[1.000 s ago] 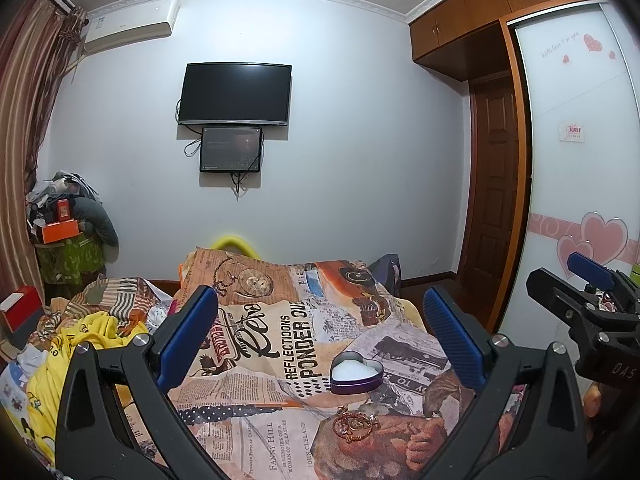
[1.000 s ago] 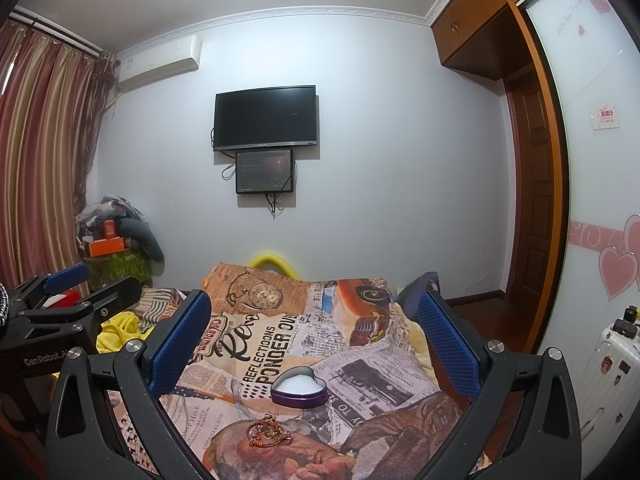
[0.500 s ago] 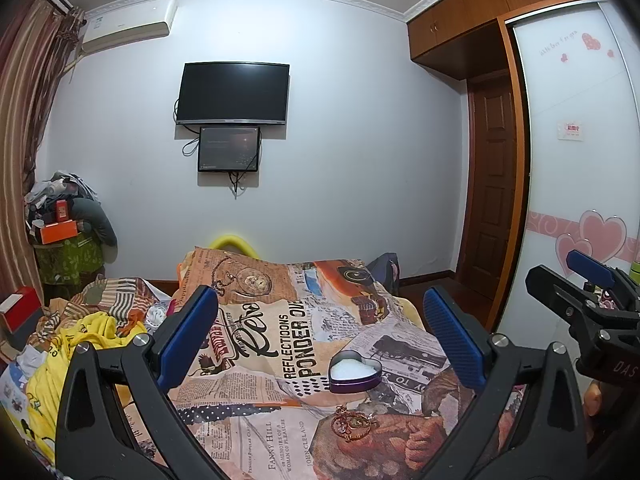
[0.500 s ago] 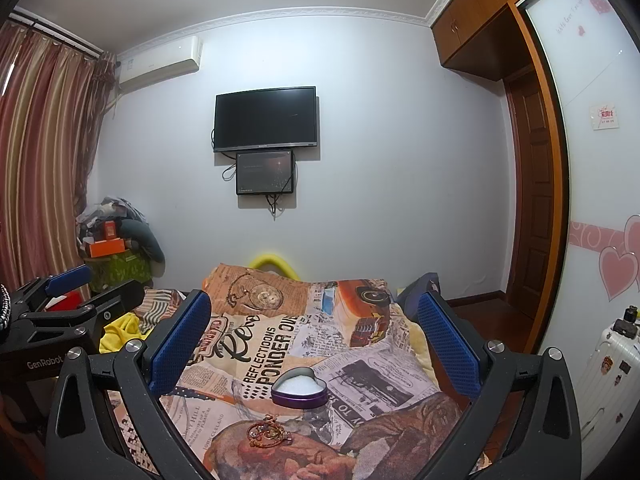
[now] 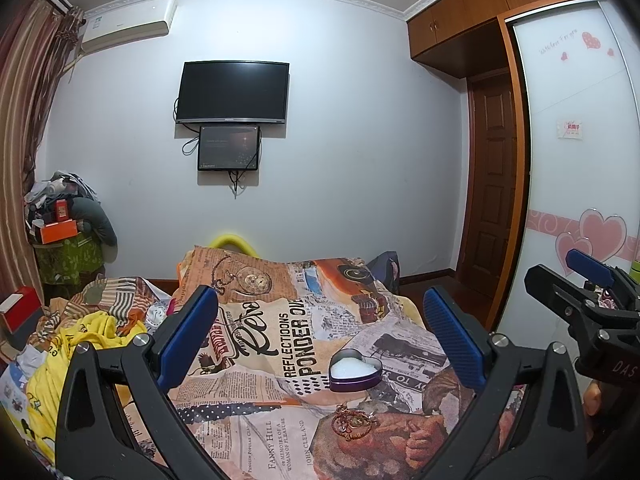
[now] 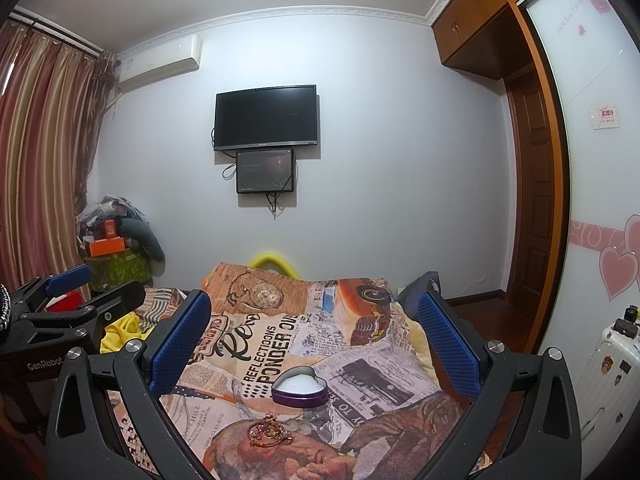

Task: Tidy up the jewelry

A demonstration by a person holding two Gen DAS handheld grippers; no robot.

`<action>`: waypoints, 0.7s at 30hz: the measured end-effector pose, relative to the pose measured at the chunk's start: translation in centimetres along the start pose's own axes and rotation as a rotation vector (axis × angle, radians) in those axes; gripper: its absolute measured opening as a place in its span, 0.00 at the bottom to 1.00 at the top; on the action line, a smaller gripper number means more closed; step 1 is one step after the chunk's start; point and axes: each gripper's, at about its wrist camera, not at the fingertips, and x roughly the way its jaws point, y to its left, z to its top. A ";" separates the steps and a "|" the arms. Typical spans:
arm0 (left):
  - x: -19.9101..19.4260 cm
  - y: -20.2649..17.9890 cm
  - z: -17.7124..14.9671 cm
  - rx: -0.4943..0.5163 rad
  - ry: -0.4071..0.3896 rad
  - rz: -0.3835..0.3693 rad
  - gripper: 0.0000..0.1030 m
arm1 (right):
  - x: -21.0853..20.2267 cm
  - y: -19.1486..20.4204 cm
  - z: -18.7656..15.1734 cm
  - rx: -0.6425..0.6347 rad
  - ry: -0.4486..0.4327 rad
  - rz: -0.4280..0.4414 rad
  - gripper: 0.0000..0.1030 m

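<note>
The blanket [image 5: 280,332] is printed like old newsprint: "REFLECTIOONS PONDER OVE" in bold black, a script word that seems to read "Retro", and lower down "FANNY HILL" and "JOHN CLELAND". In the right wrist view the body of the left claw [image 6: 120,300] carries "GenRobot"; in the left wrist view the body of the right claw [image 5: 560,280] shows the letters "DAS". A cupboard door [image 5: 576,80] has faint script, roughly "With love For you", over pink hearts.

A purple heart-shaped tin [image 5: 355,371] lies open on the blanket, ahead of the left claw [image 5: 320,320] and between its fingers, nearer the right one. It holds a white lining; no jewelry shows inside. Just short of the tin, closer to the claw, a gold and red piece of jewelry [image 5: 352,424] lies loose on the blanket, apart from the tin.

The right claw [image 6: 316,328] sees the same pair near the middle of its gap: tin [image 6: 300,387] ahead, jewelry [image 6: 269,433] nearer.

Both claws are spread wide and grip nothing.

Only the right wrist view shows the white suitcase [image 6: 608,364] with stickers off to its right; only the left wrist view shows the yellow cloth [image 5: 96,330] to its left.
</note>
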 end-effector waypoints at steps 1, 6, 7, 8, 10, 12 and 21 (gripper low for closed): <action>0.0 0.0 -0.1 0.000 0.000 0.000 1.00 | 0.0 0.0 0.0 0.000 0.000 -0.001 1.00; 0.0 0.0 -0.1 0.000 0.001 0.001 1.00 | 0.0 0.1 -0.1 -0.001 0.003 0.000 1.00; 0.0 0.0 -0.1 0.000 0.002 0.000 1.00 | 0.1 0.1 -0.2 -0.001 0.004 0.000 1.00; 0.0 0.0 -0.1 0.000 0.002 0.000 1.00 | 0.1 0.0 -0.2 -0.001 0.004 0.000 1.00; 0.1 -0.1 -0.3 0.000 0.007 -0.001 1.00 | 0.2 0.0 -0.4 -0.001 0.005 0.000 1.00; 0.3 0.0 -0.1 0.002 0.014 -0.003 1.00 | 0.4 0.0 -0.6 0.001 0.012 0.001 1.00; 2.6 0.5 -0.6 0.011 0.068 0.001 1.00 | 2.0 -0.3 -1.4 -0.006 0.050 -0.008 1.00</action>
